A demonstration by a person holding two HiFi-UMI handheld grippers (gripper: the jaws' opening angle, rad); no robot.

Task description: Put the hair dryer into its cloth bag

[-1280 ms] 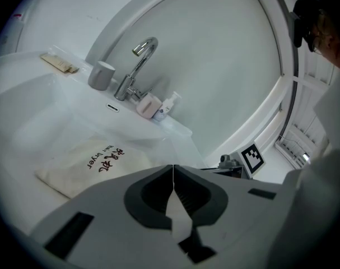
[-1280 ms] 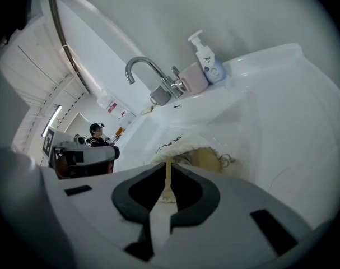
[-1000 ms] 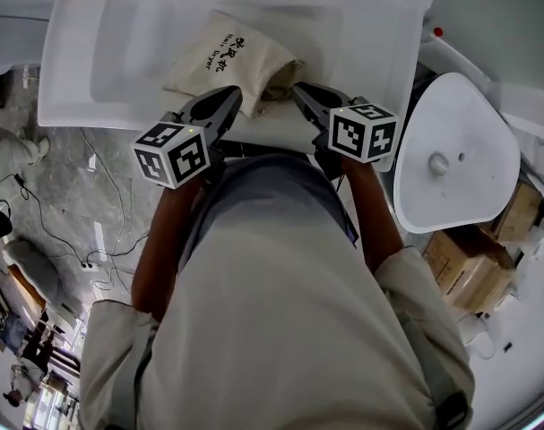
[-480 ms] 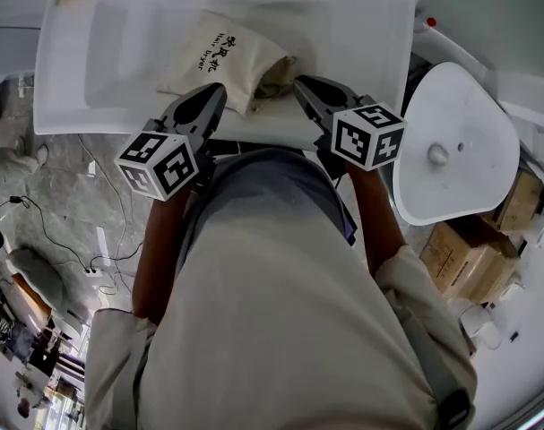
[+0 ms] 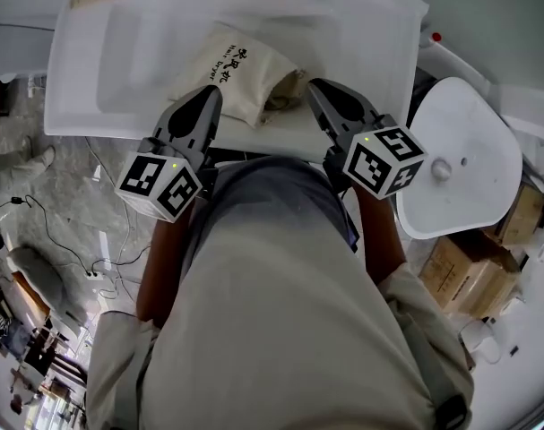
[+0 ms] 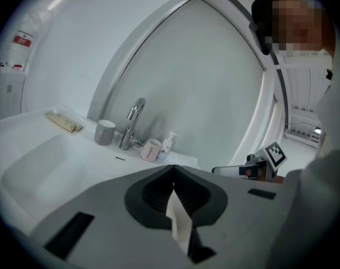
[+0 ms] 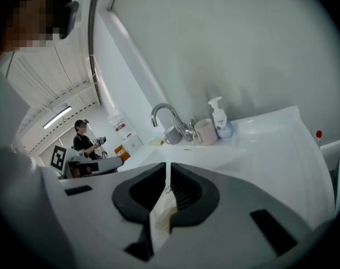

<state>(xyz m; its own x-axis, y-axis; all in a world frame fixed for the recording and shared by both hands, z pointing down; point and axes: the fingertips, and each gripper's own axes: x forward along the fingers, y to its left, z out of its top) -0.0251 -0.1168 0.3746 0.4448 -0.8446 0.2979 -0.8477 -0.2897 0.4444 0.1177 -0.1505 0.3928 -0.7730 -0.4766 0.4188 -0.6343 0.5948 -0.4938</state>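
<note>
- The cloth bag [image 5: 238,77], beige with dark print, is seen on the front edge of the white surface [image 5: 370,52], beside the basin [image 5: 119,56].
- The bag is flanked by the left gripper [image 5: 212,94] at its lower left edge and the right gripper [image 5: 315,87] at its open mouth [image 5: 287,85].
- The left gripper's jaws are shut together on a pale strip of the bag's cloth [image 6: 178,224].
- The right gripper's jaws are clamped on a printed fold of cloth [image 7: 161,217].
- The hair dryer is not made out separately; only a darker shape is seen at the mouth.
- Whether the bag rests or hangs cannot be told.
- A faucet [image 6: 133,122], grey cup [image 6: 105,132], pink cup [image 6: 151,149] and soap bottle [image 6: 168,144] are seen at the back.
</note>
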